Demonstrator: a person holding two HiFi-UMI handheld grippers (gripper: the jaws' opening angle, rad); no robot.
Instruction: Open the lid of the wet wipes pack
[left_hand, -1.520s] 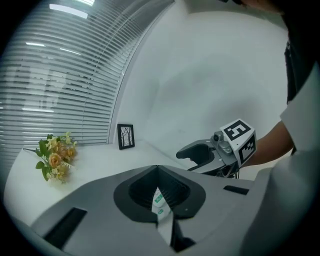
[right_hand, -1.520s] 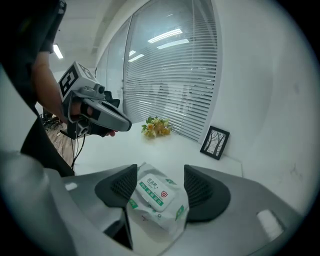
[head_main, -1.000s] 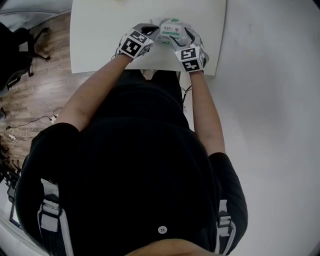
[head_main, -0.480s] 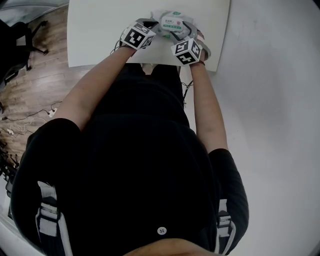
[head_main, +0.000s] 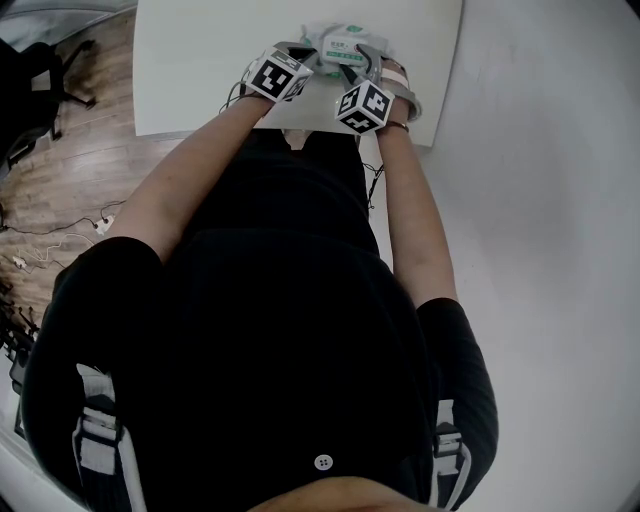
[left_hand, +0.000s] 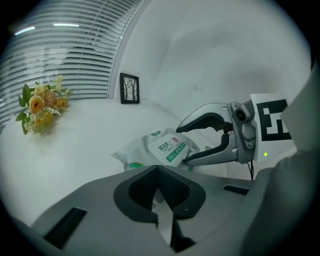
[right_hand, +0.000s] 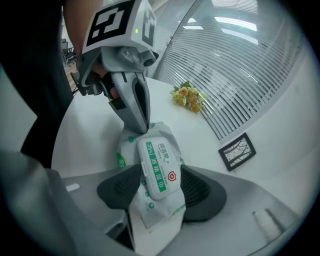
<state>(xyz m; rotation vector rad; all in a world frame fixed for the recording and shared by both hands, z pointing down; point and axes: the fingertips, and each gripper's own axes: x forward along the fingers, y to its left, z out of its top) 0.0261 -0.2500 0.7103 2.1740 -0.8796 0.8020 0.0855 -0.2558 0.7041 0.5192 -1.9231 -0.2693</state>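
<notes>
The wet wipes pack is white and green with a white flip lid, and it sits low over the white table. My left gripper is shut on the pack's far end, its fingers pinched together on the wrapper. In the left gripper view only a thin strip of wrapper shows between the jaws of the left gripper. My right gripper straddles the pack across its lid, one pad at each long side. Its jaws have just been closing on the lid and still stand wide. The right gripper shows around the pack.
A bunch of yellow flowers and a small framed picture stand further back on the table. Window blinds run behind them. A black chair and cables lie on the wooden floor to the left.
The right gripper has rolled, its marker cube now showing another face, and has shifted slightly left. The left gripper keeps its hold on the pack.
</notes>
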